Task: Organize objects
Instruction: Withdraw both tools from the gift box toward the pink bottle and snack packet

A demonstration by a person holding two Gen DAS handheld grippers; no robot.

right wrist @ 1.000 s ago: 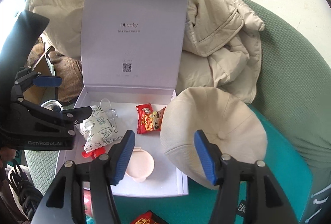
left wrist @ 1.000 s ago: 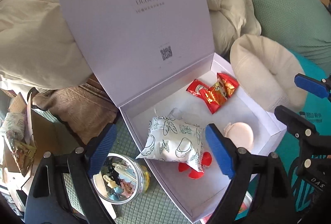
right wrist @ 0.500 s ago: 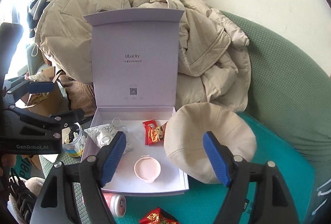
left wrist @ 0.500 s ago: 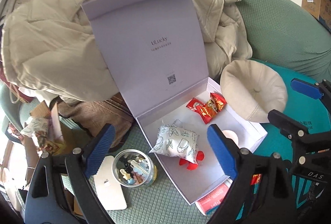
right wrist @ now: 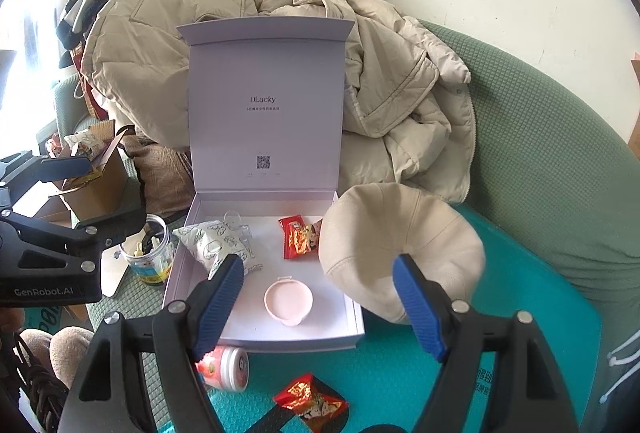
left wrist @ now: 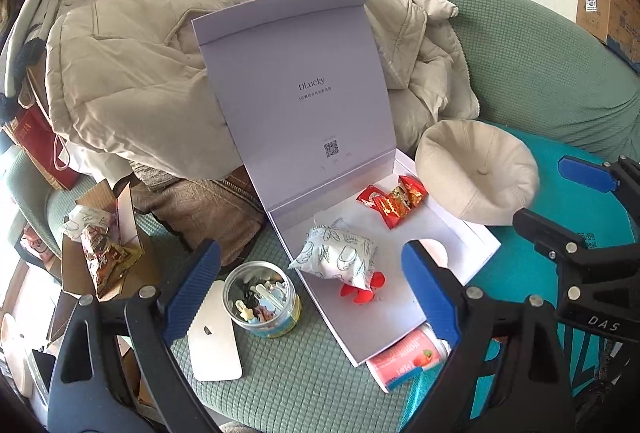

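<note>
— Box (right wrist: 256, 329) first: where is it?
— On the sofa (right wrist: 560, 153), lid upright against a beige coat (right wrist: 400, 105), its right edge touching a cap (right wrist: 384, 249).
— What lies in it?
— A patterned pouch (left wrist: 340, 257) by the left wall with a red clip (left wrist: 362, 291) under it, two red snack packs (left wrist: 394, 199) near the hinge, a pink dish (right wrist: 288, 299) near the front edge.
— Outside it?
— A jar (left wrist: 262, 299) just left of the box, a pink tub (right wrist: 226, 367) and another snack pack (right wrist: 310, 399) before its front edge.
— Grippers?
— Left gripper (left wrist: 310, 281) has just been opening, jaws apart, nothing between them. Right gripper (right wrist: 318, 303): the same, hovering, empty.
</note>
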